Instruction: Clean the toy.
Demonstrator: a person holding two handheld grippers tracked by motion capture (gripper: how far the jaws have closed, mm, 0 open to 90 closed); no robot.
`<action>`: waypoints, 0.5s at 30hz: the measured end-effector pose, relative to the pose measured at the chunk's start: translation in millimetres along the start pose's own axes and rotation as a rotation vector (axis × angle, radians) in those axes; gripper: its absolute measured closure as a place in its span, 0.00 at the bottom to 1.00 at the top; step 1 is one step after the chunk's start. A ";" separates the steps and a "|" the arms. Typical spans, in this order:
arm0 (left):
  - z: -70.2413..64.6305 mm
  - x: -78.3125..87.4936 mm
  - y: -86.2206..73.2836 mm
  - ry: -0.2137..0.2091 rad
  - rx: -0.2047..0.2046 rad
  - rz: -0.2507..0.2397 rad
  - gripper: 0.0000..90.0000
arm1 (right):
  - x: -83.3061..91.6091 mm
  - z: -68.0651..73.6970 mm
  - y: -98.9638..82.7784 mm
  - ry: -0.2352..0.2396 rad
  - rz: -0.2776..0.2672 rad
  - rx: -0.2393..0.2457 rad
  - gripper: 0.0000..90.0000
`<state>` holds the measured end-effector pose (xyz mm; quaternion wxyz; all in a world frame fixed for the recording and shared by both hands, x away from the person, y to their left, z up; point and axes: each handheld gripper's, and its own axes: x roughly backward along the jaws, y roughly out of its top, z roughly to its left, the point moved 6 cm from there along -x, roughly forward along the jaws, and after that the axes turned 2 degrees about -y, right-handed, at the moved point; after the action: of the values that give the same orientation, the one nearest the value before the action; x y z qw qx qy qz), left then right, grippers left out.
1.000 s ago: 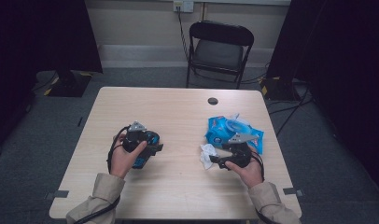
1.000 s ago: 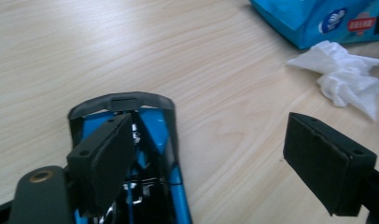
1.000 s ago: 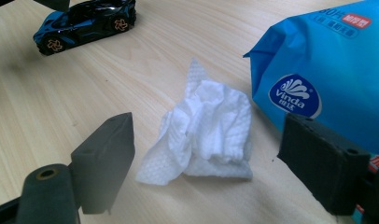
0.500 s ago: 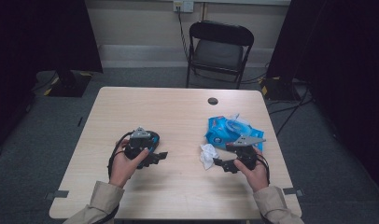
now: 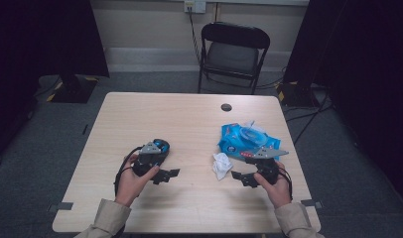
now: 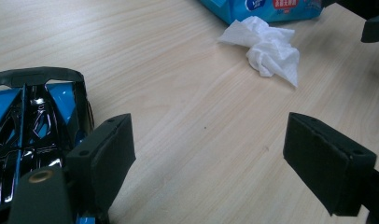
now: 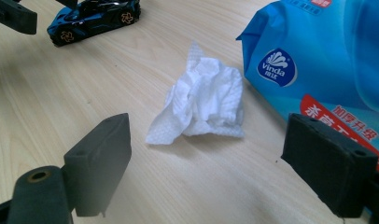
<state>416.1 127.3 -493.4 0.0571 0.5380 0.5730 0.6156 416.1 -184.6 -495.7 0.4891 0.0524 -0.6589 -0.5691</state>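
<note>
Tabletop: pale wood.
Near right edge: Vinda wipes pack, crumpled wipe beside.
Left gripper: gaped, empty, toy car beside.
Right gripper: gaped, empty.
Risk: wipe might slip when pinched.

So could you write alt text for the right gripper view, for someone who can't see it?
A crumpled white tissue lies on a wooden table, ahead of the open right hand-held gripper. A blue wipes packet sits beside it, and a blue toy car farther off.
</note>
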 end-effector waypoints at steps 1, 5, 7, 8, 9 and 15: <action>-0.2 0.0 -0.5 -0.003 -0.005 0.005 0.18 | 0.8 0.1 -0.5 0.001 -0.001 0.002 0.16; -2.7 -1.2 -4.3 -0.017 -0.012 0.015 0.18 | 2.4 -0.2 -3.9 -0.001 0.002 0.006 0.16; -4.6 -2.2 -7.5 -0.025 -0.019 0.026 0.18 | 2.8 -0.1 -6.1 0.000 0.006 0.012 0.16; -5.5 -2.3 -8.8 -0.029 -0.023 0.028 0.18 | 3.2 0.0 -7.1 -0.001 0.009 0.014 0.16; -6.5 -2.5 -10.3 -0.033 -0.031 0.031 0.18 | 3.5 0.1 -8.1 0.000 0.010 0.018 0.16; -13.4 -1.0 -17.6 -0.055 -0.063 0.046 0.18 | 6.9 0.1 -14.4 0.009 0.013 0.018 0.16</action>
<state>397.2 124.0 -504.4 0.0756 0.5656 0.5392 0.6194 405.5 -193.8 -503.2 0.4951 0.0550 -0.6622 -0.5598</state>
